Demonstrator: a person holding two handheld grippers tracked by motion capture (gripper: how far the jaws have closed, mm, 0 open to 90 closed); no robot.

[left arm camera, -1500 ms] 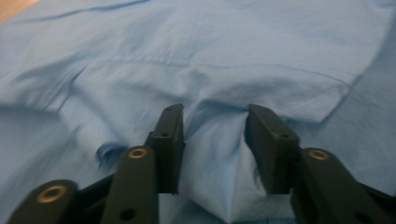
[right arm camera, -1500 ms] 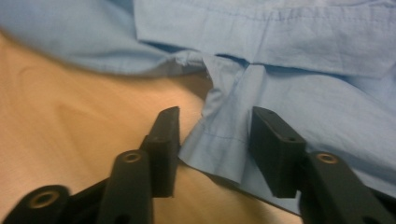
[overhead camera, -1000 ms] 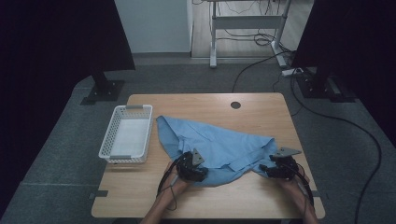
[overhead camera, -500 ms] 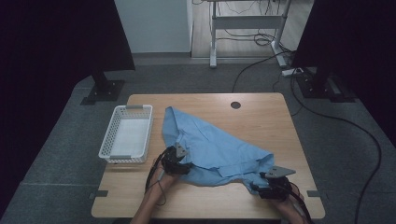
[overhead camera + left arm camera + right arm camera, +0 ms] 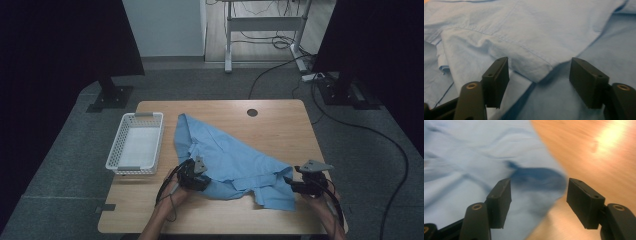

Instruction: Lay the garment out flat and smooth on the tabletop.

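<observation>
Left gripper (image 5: 539, 82): jaws apart and just been narrowing, a folded hem of the blue shirt (image 5: 235, 162) between them, unpinched. Right gripper (image 5: 539, 203): jaws apart over the shirt's near right corner, gripping nothing. Shirt lies crumpled right of the white basket (image 5: 135, 143); soft, light, limp, so best pinched at a doubled hem or corner.

High view looked down from above the table's (image 5: 280, 125) near edge, both gripper views sat close — all shared the blue cloth (image 5: 235, 160).

black jaws with brass-ringed screws, trailing black cables.
</observation>
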